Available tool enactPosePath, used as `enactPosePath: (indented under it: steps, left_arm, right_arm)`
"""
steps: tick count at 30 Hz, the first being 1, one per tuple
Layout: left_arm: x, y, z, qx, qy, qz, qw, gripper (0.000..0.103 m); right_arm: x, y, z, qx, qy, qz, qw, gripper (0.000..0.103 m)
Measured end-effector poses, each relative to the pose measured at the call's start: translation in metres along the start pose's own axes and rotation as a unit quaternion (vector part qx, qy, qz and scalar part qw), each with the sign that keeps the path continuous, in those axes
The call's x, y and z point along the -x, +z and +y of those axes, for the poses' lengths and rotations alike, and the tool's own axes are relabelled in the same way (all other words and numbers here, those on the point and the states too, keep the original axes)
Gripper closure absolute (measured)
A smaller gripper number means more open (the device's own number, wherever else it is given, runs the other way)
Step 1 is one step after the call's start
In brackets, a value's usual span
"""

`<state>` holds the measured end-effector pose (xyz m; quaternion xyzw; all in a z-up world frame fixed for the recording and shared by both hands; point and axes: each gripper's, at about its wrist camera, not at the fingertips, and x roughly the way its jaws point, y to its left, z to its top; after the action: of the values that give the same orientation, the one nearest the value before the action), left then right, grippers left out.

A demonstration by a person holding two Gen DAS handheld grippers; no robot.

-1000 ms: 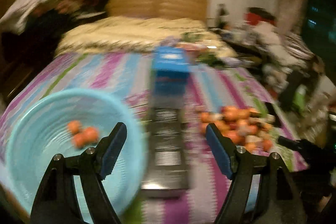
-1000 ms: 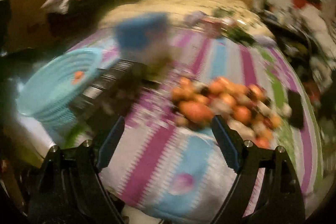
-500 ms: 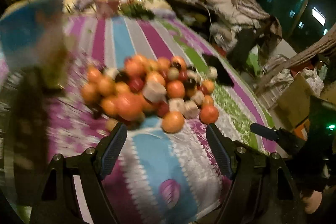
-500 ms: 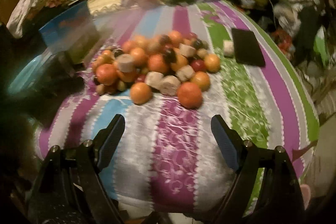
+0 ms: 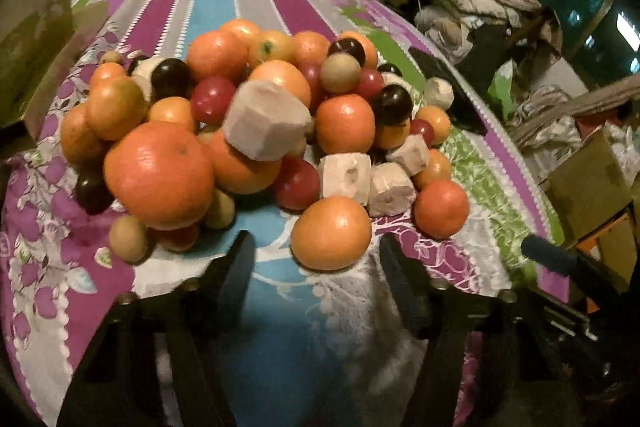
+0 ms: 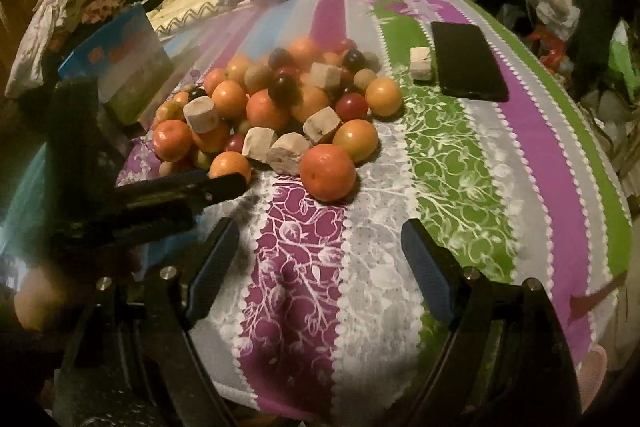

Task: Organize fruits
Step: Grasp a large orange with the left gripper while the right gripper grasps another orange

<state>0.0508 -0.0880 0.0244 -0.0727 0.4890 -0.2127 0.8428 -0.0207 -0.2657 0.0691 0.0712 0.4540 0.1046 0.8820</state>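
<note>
Barely started, judging by the heap of oranges, dark plums and pale peeled chunks (image 5: 256, 115) on the striped bedspread (image 6: 452, 163). Left hand-held gripper (image 5: 314, 259) closing, nothing pinched, loose orange (image 5: 331, 233) at 12 o'clock. Right hand-held gripper (image 6: 318, 247) narrowing, empty.

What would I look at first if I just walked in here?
Most likely the heap of fruit in the middle of the striped bedspread: oranges, dark and red round fruits, and pale cut chunks. One orange sits at the near edge, just ahead of the left gripper, whose jaws are closing with nothing between them. A black phone lies to the right of the pile.
</note>
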Motion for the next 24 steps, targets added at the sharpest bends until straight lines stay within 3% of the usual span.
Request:
enactPosePath:
  steps: [3,6,14,19,24]
  left_arm:
    - [-0.003,-0.001,-0.005,-0.012,-0.003,-0.004,0.9999,0.061]
    - [0.002,-0.001,-0.009,-0.020,0.003,-0.007,0.9998,0.061]
    - [0.016,-0.005,0.008,0.007,0.007,-0.001,1.0000,0.061]
    - [0.018,-0.005,0.011,0.011,0.015,0.003,0.9998,0.061]
    - [0.023,-0.003,0.005,0.007,0.037,0.015,0.9992,0.061]
  right_arm:
    - [-0.010,0.005,-0.005,-0.002,0.006,0.008,1.000,0.035]
    - [-0.022,0.012,-0.011,-0.002,0.012,0.017,1.000,0.042]
    - [-0.053,0.024,-0.015,-0.003,0.013,0.038,0.999,0.043]
    - [-0.059,0.022,-0.004,0.011,-0.004,0.040,0.999,0.063]
    - [-0.051,0.020,0.001,0.003,-0.023,0.041,0.999,0.065]
